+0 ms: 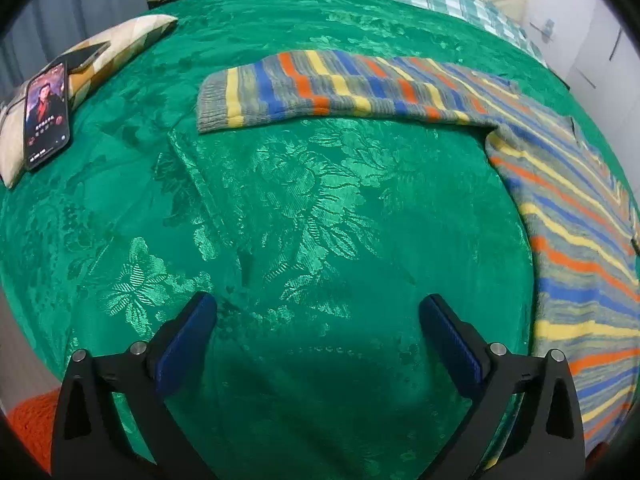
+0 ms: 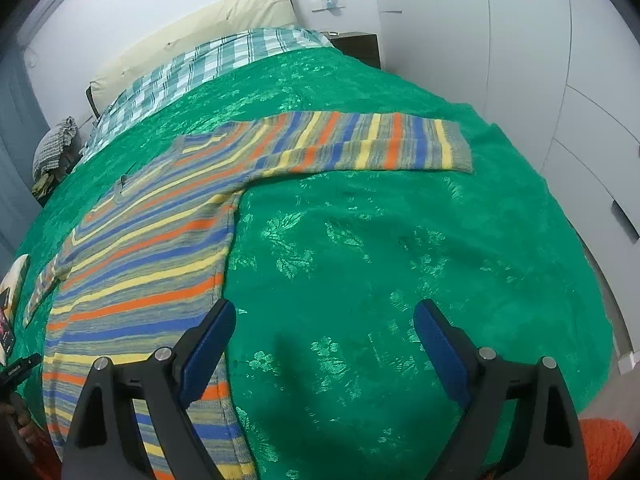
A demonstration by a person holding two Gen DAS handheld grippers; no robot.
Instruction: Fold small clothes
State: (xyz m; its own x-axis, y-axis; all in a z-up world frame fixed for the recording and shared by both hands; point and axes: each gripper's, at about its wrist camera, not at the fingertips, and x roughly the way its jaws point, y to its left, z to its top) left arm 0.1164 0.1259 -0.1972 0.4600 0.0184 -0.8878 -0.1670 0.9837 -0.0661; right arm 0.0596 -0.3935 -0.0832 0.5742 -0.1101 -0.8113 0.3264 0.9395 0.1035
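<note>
A small striped sweater [image 2: 148, 264] in grey, blue, orange and yellow lies flat on the green bedspread [image 2: 360, 240] with both sleeves spread out. In the left wrist view its body [image 1: 580, 248] is at the right and its left sleeve [image 1: 320, 88] stretches across the middle. In the right wrist view its right sleeve [image 2: 380, 144] reaches right. My left gripper [image 1: 318, 312] is open and empty over bare bedspread [image 1: 280, 208], below the sleeve. My right gripper [image 2: 324, 320] is open and empty, its left finger [image 2: 208, 340] over the sweater's side edge.
A phone [image 1: 46, 114] lies on a patterned pillow [image 1: 104, 52] at the left. A checked sheet [image 2: 192, 68] and cream headboard [image 2: 200, 28] are at the bed's far end. White wardrobe doors [image 2: 560, 80] stand at the right. An orange rug [image 2: 604, 448] shows below the bed edge.
</note>
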